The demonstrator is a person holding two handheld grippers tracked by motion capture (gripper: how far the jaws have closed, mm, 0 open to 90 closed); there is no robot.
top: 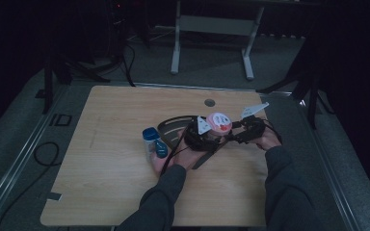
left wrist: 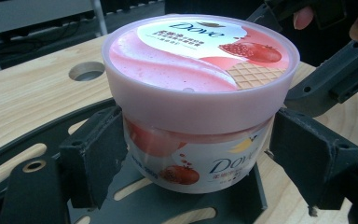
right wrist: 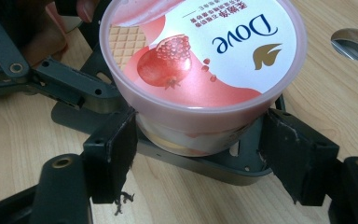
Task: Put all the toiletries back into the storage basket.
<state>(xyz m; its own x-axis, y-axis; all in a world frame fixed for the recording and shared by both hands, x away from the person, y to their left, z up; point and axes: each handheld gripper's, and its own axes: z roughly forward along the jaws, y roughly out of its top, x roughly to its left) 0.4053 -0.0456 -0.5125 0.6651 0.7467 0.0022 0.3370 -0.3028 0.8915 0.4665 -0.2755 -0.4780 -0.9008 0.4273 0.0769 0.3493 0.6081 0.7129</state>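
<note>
A Dove jar (top: 218, 121) with a pink lid stands upright on a black slotted plate (top: 171, 126) in the middle of the wooden table. In the left gripper view the jar (left wrist: 200, 60) sits between my left gripper's (left wrist: 198, 149) pads, which press on its lower body from both sides. In the right gripper view the jar (right wrist: 200, 56) stands between my right gripper's (right wrist: 198, 135) pads just under the lid rim; they stand very close to it with a sliver of gap. From above, the left gripper (top: 211, 133) and right gripper (top: 238, 131) meet at the jar from opposite sides.
A white bottle with a blue cap (top: 153, 142) stands just left of the left hand. A round cable hole (top: 210, 102) lies behind the jar. The tabletop (top: 125, 192) is bare wood to the left and front. A desk frame stands on the floor beyond.
</note>
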